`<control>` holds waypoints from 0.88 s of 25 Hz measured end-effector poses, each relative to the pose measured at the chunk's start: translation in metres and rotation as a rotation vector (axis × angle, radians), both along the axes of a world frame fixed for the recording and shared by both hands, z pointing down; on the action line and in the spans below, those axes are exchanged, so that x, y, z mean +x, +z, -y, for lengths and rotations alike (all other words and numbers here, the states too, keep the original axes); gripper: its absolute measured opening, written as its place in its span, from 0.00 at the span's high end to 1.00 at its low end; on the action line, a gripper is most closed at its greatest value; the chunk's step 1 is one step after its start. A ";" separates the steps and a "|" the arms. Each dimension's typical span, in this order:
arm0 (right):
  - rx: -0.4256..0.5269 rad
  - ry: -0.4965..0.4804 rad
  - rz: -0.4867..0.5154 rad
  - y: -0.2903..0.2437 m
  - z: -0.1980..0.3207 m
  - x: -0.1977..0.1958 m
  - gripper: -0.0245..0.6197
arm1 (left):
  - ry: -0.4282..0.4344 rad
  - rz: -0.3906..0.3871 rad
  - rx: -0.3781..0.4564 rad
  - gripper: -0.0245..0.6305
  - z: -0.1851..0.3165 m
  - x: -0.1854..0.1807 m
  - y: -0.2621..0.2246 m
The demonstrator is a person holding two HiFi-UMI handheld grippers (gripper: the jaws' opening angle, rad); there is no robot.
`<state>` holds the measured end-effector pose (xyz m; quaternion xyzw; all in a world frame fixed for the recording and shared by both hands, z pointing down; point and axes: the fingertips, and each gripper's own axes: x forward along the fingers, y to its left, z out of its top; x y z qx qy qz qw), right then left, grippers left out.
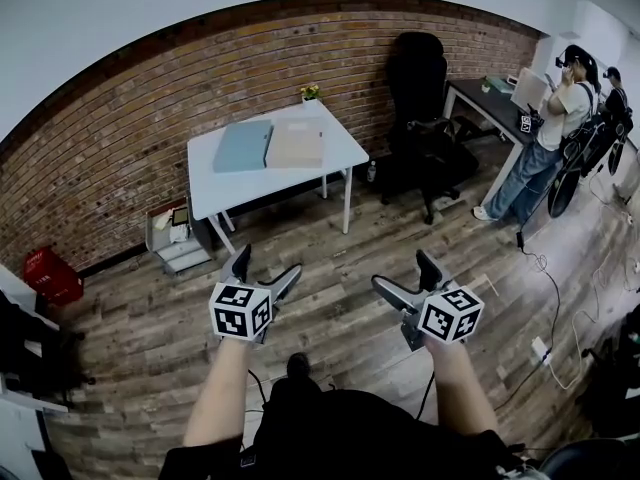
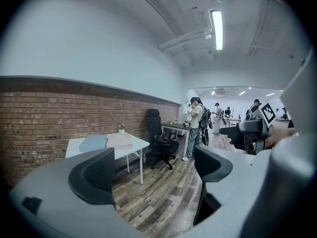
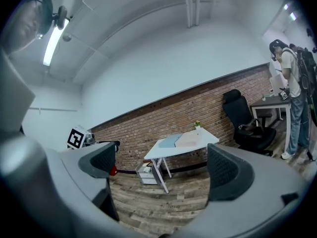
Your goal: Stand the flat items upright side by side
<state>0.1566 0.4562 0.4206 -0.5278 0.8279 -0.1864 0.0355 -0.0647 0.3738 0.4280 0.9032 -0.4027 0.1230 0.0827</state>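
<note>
My left claw was wide open, empty, touching nothing. My right claw was the same: wide, nothing between the jaws. Both hung over the wooden floor, well apart from the bench. The blue flat item and the tan flat item lay flat, just beside each other, toward the bench's far edge.
</note>
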 end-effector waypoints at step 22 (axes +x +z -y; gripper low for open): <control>-0.126 0.013 -0.021 0.039 0.246 -0.004 0.09 | 0.077 0.042 -0.088 0.20 0.234 0.006 0.057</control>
